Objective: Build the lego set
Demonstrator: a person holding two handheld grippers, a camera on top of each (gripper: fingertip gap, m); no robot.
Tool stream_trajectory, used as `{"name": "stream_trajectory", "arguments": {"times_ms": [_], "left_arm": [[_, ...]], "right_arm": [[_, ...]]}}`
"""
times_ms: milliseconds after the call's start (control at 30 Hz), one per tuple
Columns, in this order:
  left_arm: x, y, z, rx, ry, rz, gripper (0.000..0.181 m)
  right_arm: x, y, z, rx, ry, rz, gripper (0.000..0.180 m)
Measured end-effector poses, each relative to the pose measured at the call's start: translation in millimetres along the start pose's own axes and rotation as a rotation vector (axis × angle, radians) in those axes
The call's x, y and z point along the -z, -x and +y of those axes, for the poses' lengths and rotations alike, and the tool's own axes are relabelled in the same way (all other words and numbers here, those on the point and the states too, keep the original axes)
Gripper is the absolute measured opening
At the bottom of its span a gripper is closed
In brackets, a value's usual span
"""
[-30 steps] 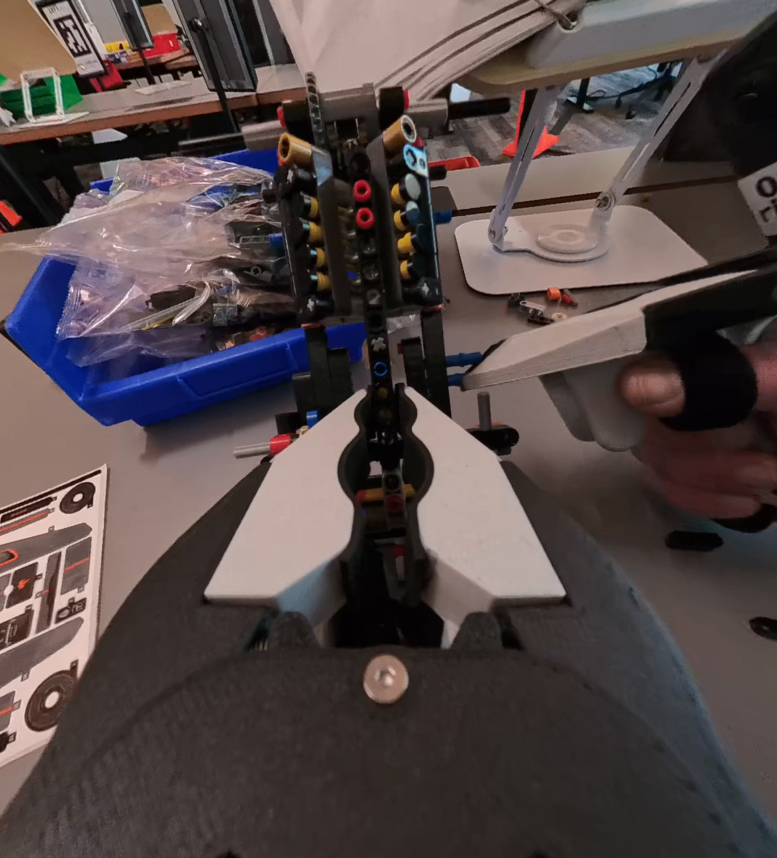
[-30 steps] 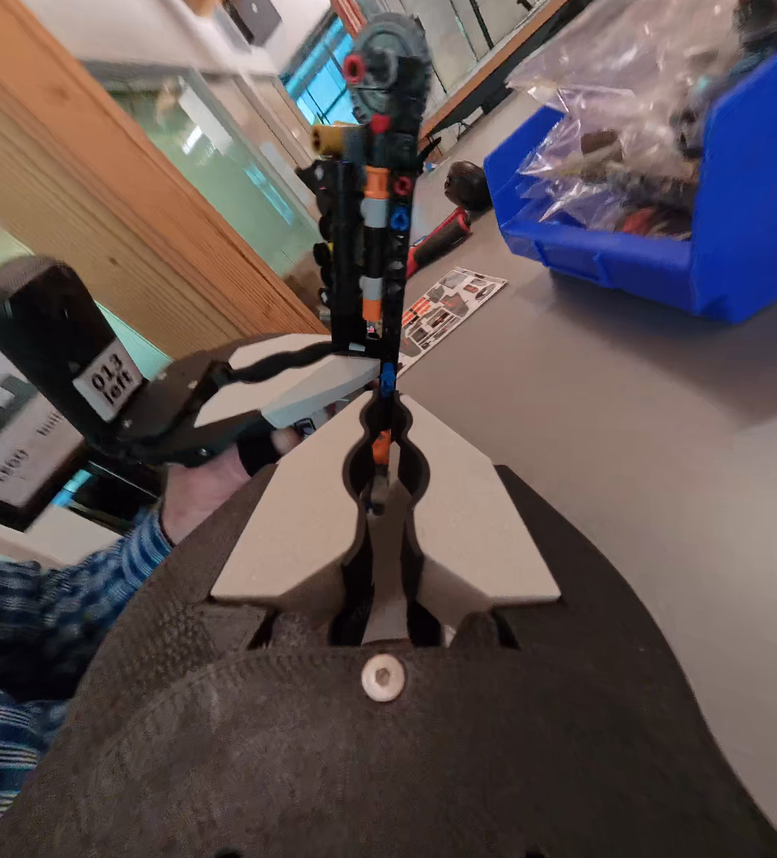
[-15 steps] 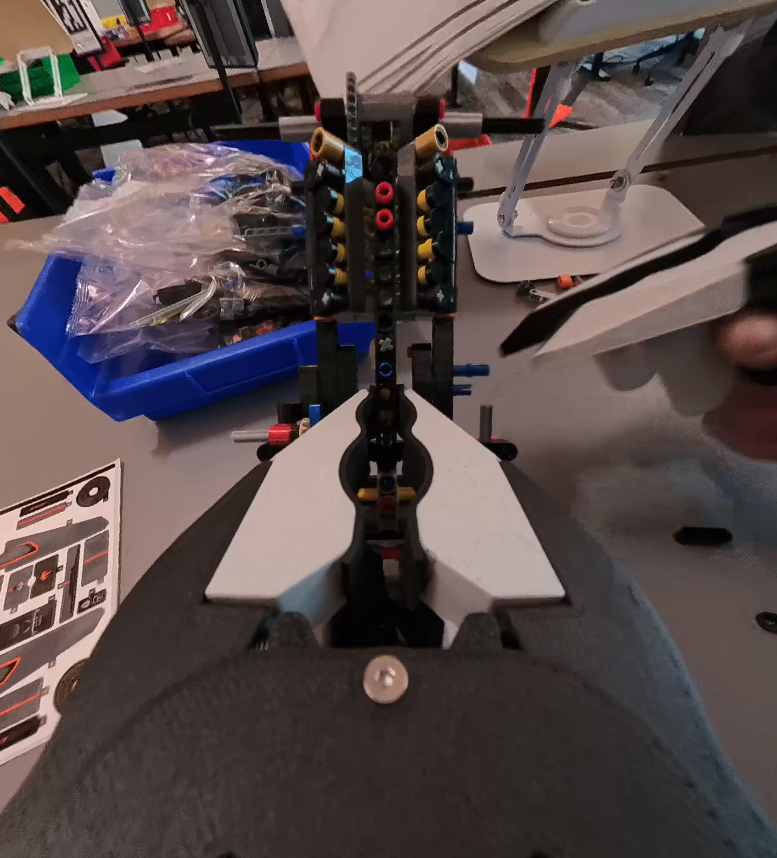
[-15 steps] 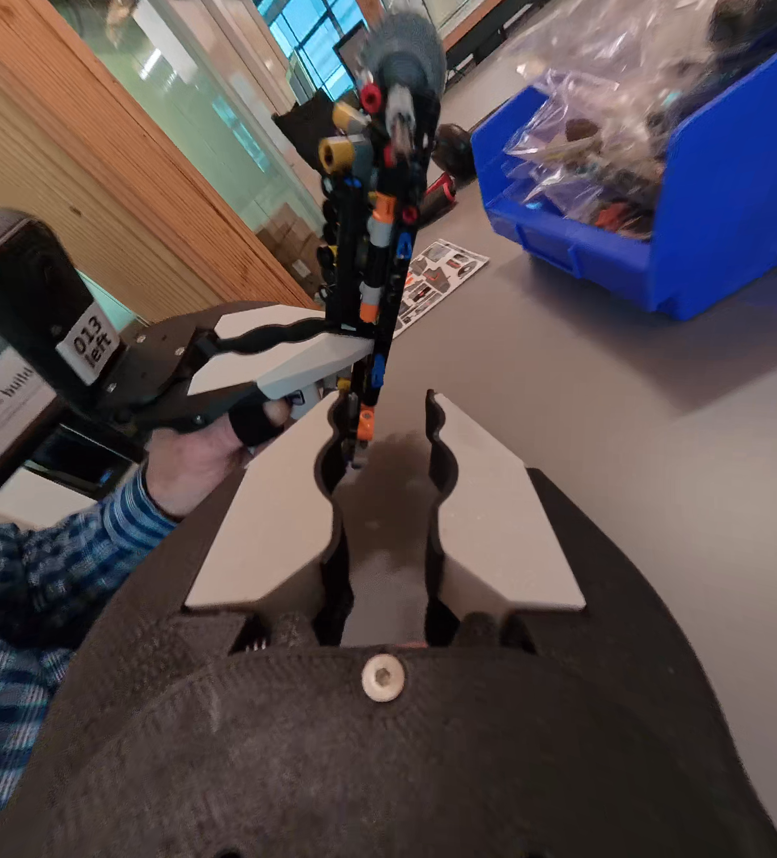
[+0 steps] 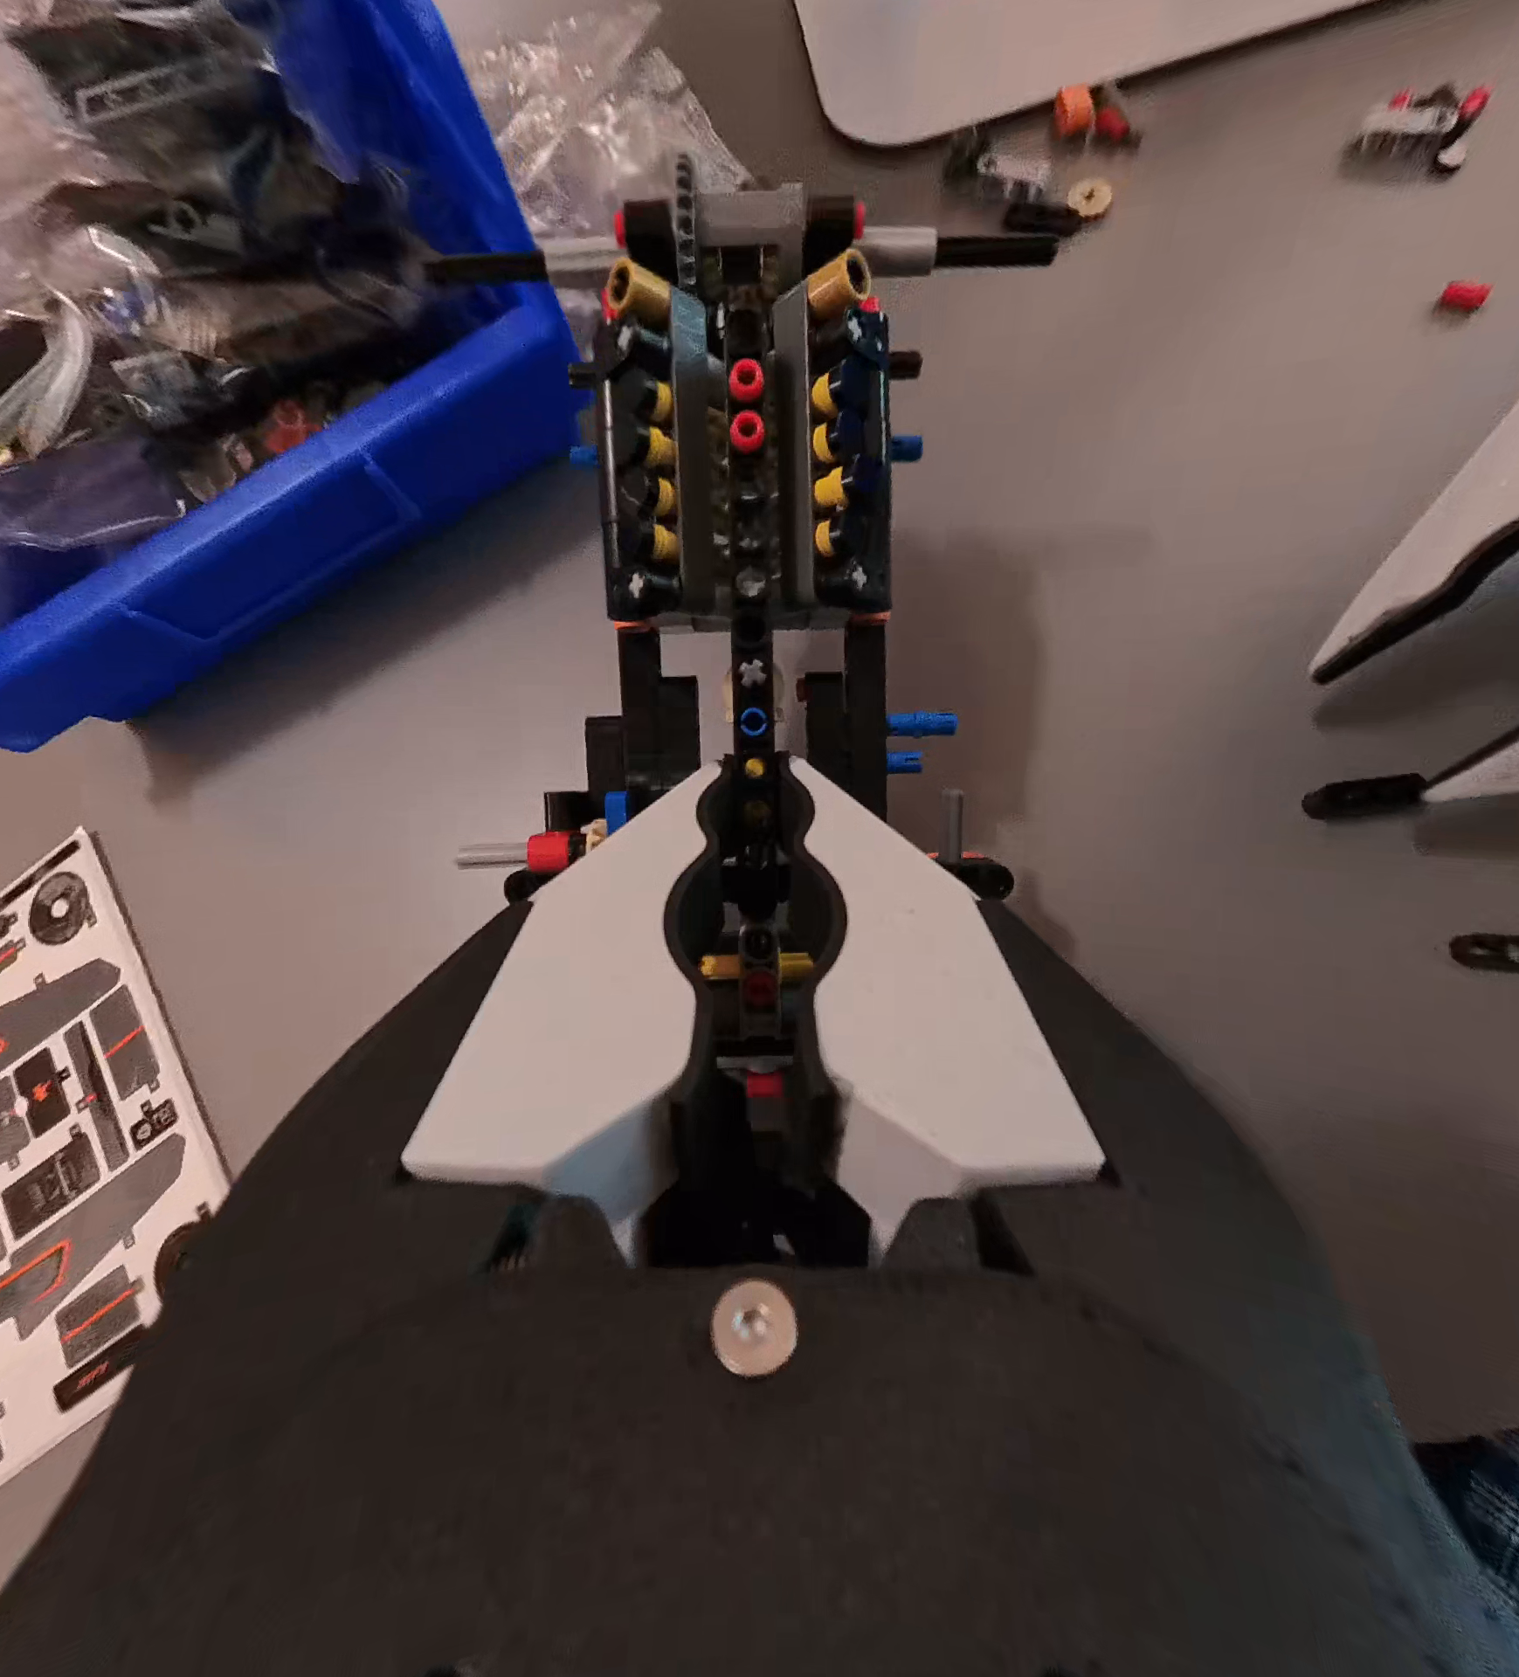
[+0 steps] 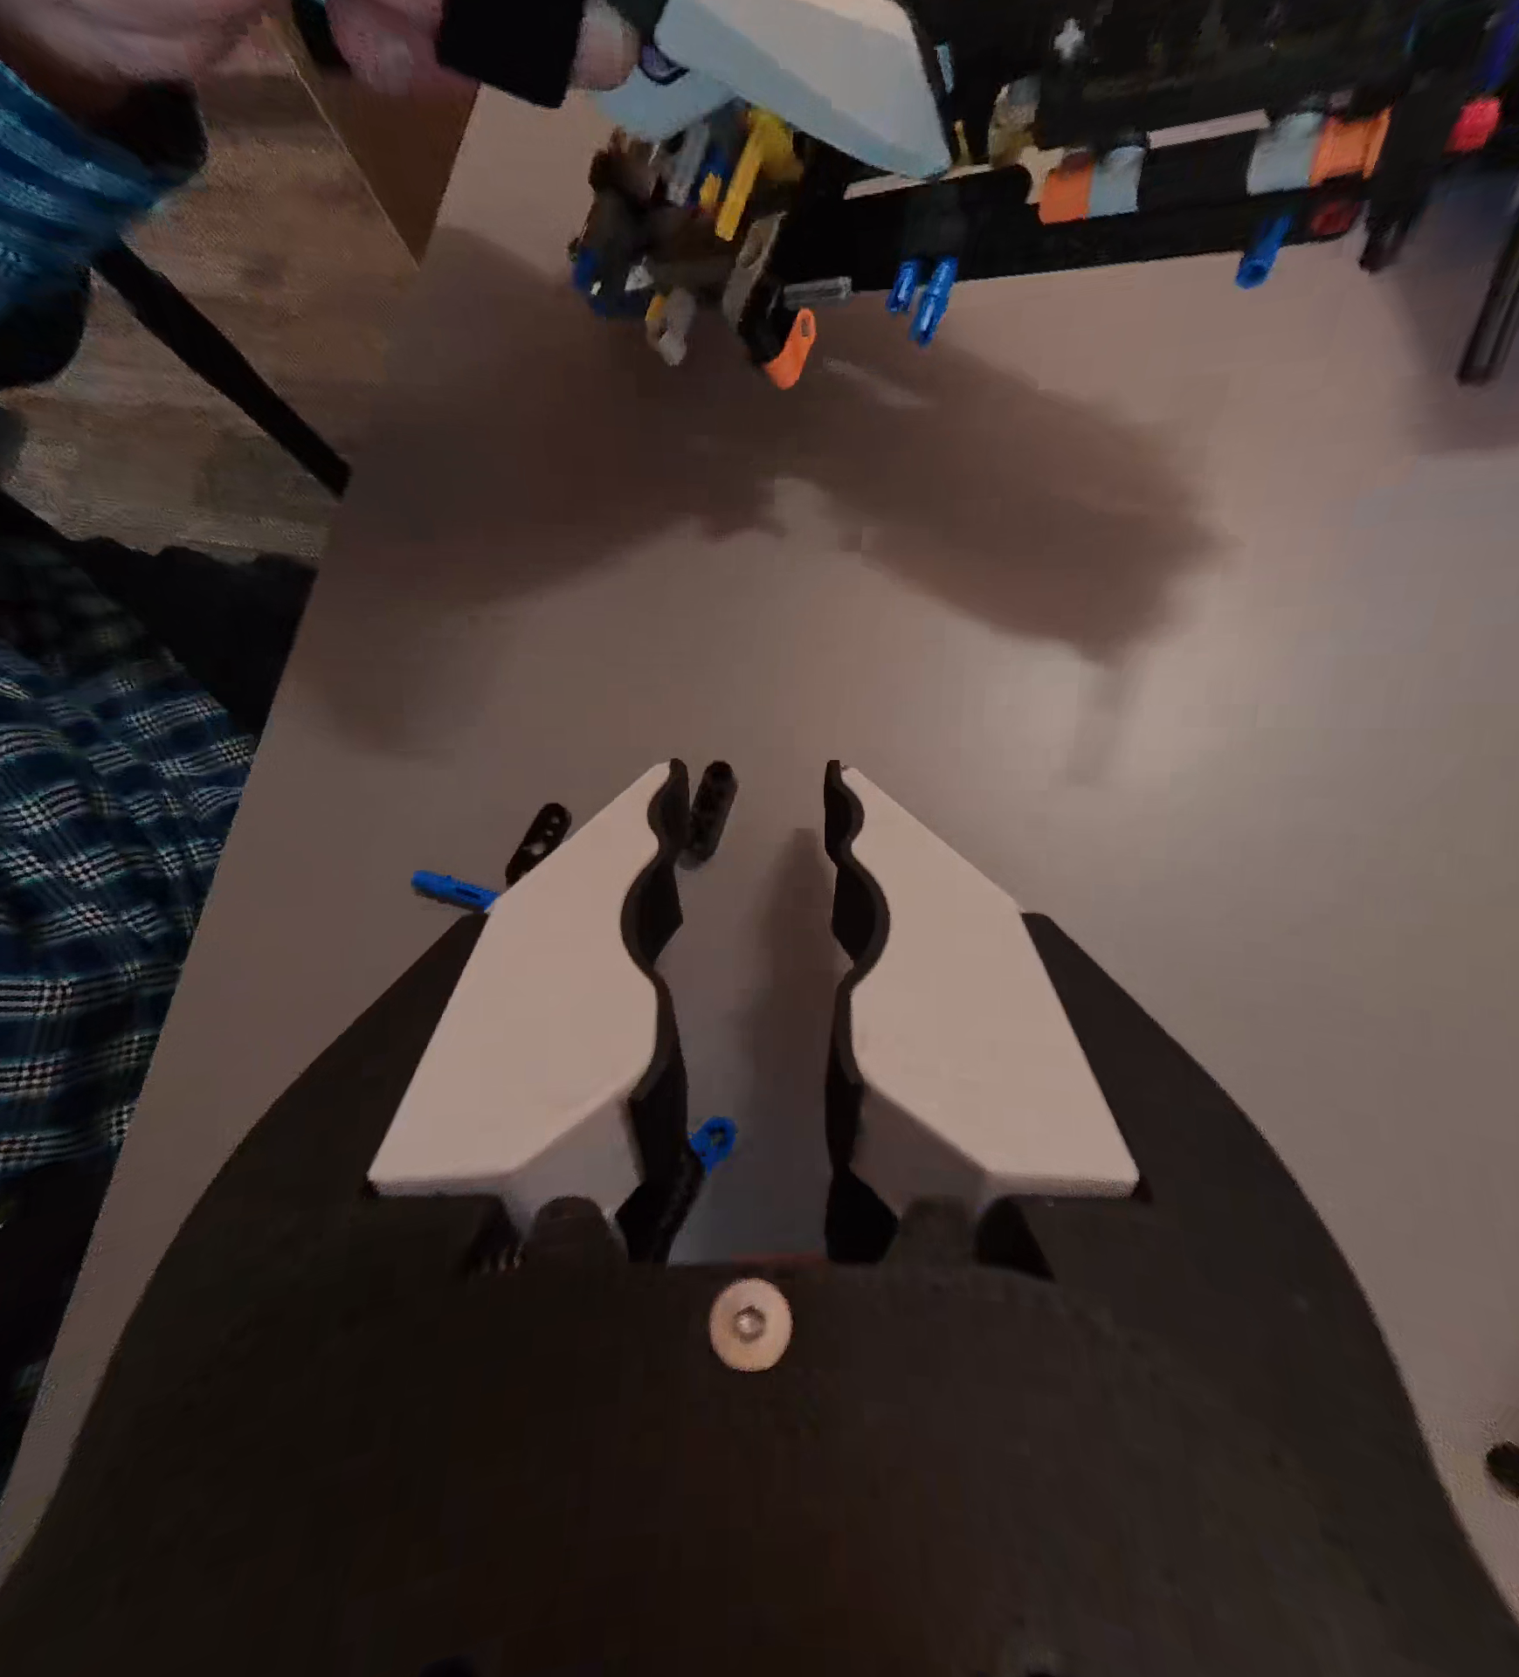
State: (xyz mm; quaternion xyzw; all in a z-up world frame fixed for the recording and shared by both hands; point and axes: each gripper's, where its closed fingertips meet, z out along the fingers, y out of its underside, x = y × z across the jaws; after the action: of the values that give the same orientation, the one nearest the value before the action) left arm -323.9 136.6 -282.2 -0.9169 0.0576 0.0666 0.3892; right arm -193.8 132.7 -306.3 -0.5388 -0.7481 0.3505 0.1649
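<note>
Left gripper: jaws clamped on black multicoloured plastic lego chassis assembly, held above grey counter. Right gripper: jaws open, empty, over short black perforated lego beam. Centre beam between jaws, close squarely, avoid neighbouring blue pin.

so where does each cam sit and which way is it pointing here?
Left wrist view: on the left gripper, looking along its fingers, shut on the lego assembly, down at the grey table; blue bin and sticker sheet to the left.
Right wrist view: on the right gripper, open, aimed down at the table over a black beam; plaid sleeve at the left edge.
Shared: both views show the assembly, the table and the other gripper.
</note>
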Motion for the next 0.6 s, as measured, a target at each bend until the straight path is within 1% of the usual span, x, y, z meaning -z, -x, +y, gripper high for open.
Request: {"name": "stream_trajectory", "arguments": {"times_ms": [33, 100, 167, 200, 300, 367, 467, 600], "left_arm": [[-2, -2, 1, 0.001, 0.011, 0.011, 0.005], [-6, -9, 4, 0.011, 0.026, 0.050, 0.004], [-8, -13, 5, 0.016, 0.025, 0.064, 0.004], [-8, -15, 3, 0.025, 0.012, 0.077, 0.004], [-4, -20, -7, 0.092, -0.055, 0.131, 0.004], [0, -20, -11, 0.103, -0.086, 0.134, 0.004], [3, -18, -17, 0.119, -0.126, 0.130, 0.004], [4, -22, -23, 0.108, -0.155, 0.120, 0.004]], "right_arm": [[0, 1, -3, 0.003, -0.018, 0.011, 0.026], [3, -1, -14, 0.010, -0.075, 0.036, 0.026], [8, -6, -33, -0.007, -0.182, 0.051, 0.020], [9, -9, -41, -0.018, -0.226, 0.053, 0.015], [5, -18, -55, -0.073, -0.321, 0.025, 0.010], [2, -26, -60, -0.113, -0.351, 0.028, 0.014], [0, -27, -68, -0.150, -0.390, -0.002, 0.015], [-3, -31, -71, -0.182, -0.404, -0.001, 0.010]]}}
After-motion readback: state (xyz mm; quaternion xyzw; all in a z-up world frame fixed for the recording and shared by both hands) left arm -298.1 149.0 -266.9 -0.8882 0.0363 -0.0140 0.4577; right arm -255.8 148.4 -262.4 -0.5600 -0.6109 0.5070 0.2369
